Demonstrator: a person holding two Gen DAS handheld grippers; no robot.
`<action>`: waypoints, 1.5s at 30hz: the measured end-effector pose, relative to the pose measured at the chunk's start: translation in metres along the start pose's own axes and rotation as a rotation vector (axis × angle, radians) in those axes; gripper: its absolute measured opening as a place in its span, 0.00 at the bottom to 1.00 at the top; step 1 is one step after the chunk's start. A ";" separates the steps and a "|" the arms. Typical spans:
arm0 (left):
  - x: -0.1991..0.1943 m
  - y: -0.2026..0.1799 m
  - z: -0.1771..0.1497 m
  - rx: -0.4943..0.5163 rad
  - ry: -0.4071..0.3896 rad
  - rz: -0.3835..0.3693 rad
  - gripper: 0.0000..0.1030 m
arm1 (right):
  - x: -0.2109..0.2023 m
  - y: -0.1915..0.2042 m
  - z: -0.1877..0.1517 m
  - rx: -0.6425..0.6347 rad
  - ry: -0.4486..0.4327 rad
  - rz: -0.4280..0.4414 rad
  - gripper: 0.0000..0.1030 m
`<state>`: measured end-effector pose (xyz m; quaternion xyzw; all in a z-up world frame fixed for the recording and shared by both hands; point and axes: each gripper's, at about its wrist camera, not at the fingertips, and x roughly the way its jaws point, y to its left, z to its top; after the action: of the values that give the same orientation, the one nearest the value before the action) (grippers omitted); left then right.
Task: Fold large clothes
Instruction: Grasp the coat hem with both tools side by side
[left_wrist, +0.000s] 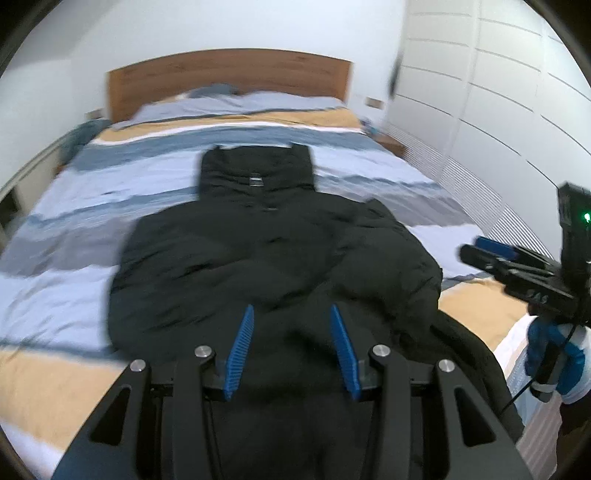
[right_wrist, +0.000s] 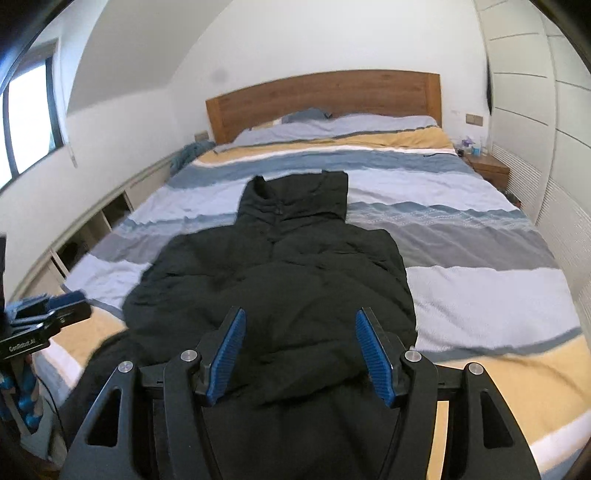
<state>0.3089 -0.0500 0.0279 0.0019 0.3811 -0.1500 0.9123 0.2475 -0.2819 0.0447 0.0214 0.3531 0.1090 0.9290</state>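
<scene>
Currently both grippers released: left gripper (left_wrist: 291, 314) and right gripper (right_wrist: 299, 317) hover over black jacket (right_wrist: 280, 280), laid flat on striped bed (right_wrist: 480, 288), hood toward headboard (right_wrist: 325, 92).

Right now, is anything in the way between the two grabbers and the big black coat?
Nothing visible. The black coat lies flat on the striped bed, and both the left gripper and right gripper are open just above its near end.

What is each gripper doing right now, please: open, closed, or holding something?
Left gripper: open, holding nothing, above the black jacket.
Right gripper: open, holding nothing, above the same jacket.
</scene>
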 end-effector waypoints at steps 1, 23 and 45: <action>0.020 -0.004 0.003 0.016 -0.004 -0.014 0.40 | 0.013 -0.003 0.002 -0.017 -0.005 -0.013 0.60; 0.135 0.015 0.025 0.031 0.260 -0.046 0.45 | 0.132 -0.043 0.003 0.038 0.311 -0.072 0.63; 0.032 0.107 0.135 0.020 0.146 0.094 0.46 | 0.085 0.013 0.151 0.019 0.239 -0.084 0.73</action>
<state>0.4532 0.0280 0.0897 0.0398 0.4444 -0.1105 0.8881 0.4067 -0.2450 0.1039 0.0021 0.4627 0.0685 0.8838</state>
